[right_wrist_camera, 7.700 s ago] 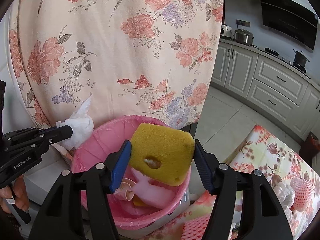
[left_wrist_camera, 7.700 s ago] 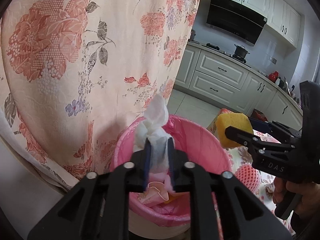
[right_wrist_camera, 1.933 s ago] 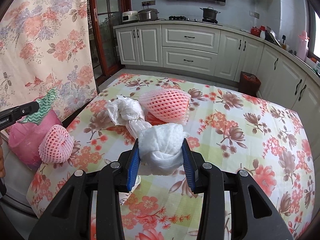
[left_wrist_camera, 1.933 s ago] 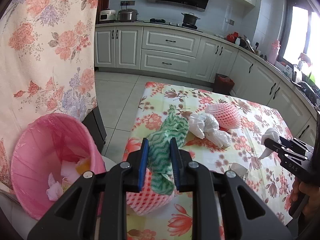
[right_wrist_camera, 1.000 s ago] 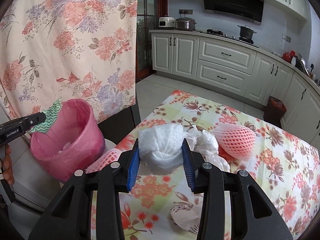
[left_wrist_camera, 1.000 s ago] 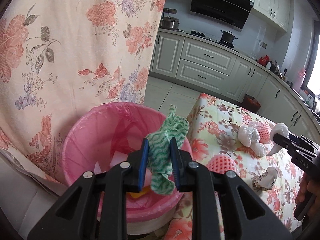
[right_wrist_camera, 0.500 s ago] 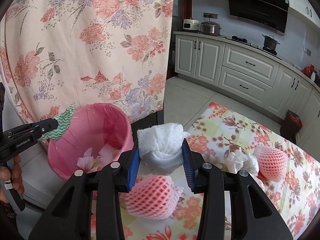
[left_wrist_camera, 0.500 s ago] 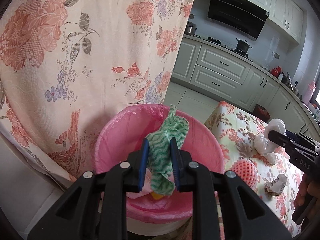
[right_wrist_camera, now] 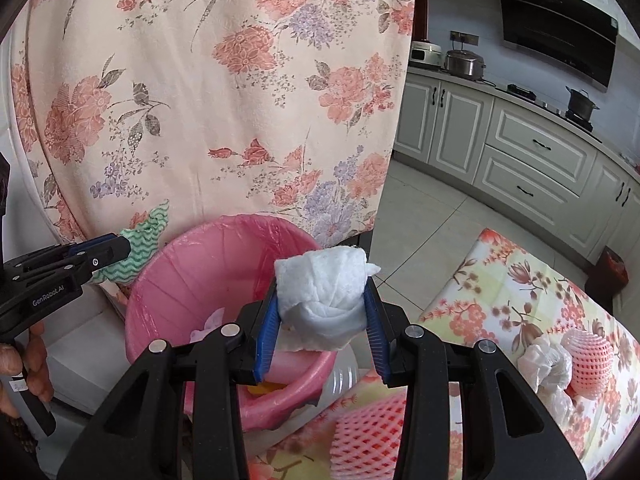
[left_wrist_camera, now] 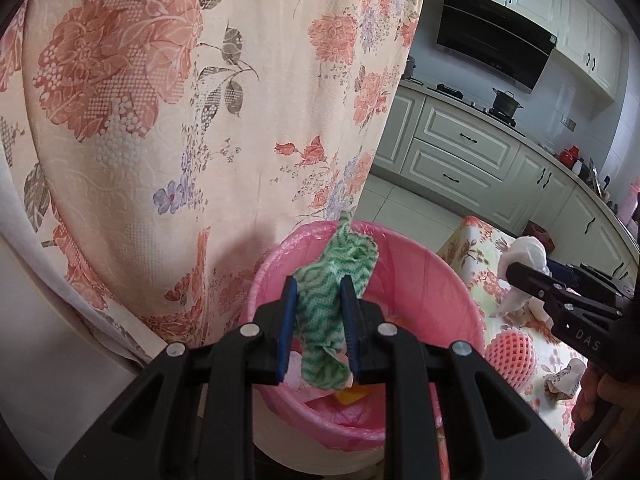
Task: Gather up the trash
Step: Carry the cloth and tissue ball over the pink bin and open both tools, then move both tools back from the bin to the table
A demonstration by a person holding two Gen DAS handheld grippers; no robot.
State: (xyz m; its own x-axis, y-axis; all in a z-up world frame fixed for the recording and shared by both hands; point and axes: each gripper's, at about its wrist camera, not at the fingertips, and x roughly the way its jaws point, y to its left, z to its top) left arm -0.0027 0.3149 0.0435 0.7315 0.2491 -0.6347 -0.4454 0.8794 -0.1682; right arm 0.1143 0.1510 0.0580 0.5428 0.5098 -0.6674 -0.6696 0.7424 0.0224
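Note:
A pink-lined trash bin (left_wrist_camera: 432, 280) stands beside the table, with trash at its bottom; it also shows in the right wrist view (right_wrist_camera: 192, 280). My left gripper (left_wrist_camera: 318, 302) is shut on a green-and-white wavy cloth (left_wrist_camera: 332, 292) and holds it over the bin's opening. My right gripper (right_wrist_camera: 322, 312) is shut on a white tissue wad (right_wrist_camera: 324, 284) and holds it at the bin's right rim. In the left wrist view the right gripper (left_wrist_camera: 516, 270) and its tissue wad (left_wrist_camera: 528, 252) hang at the right. In the right wrist view the left gripper (right_wrist_camera: 120, 250) and cloth (right_wrist_camera: 140, 244) sit left of the bin.
A floral curtain (left_wrist_camera: 180, 100) hangs right behind the bin. The floral table (right_wrist_camera: 520, 304) at the right carries pink foam fruit nets (right_wrist_camera: 588, 360) (right_wrist_camera: 368, 432), a white plastic bag (right_wrist_camera: 548, 364) and a crumpled paper (left_wrist_camera: 564, 376). Kitchen cabinets (right_wrist_camera: 532, 152) line the far wall.
Both grippers have swung left from the table toward the bin with their loads. The green cloth now hangs over the bin's opening and the tissue wad has reached the bin's rim.

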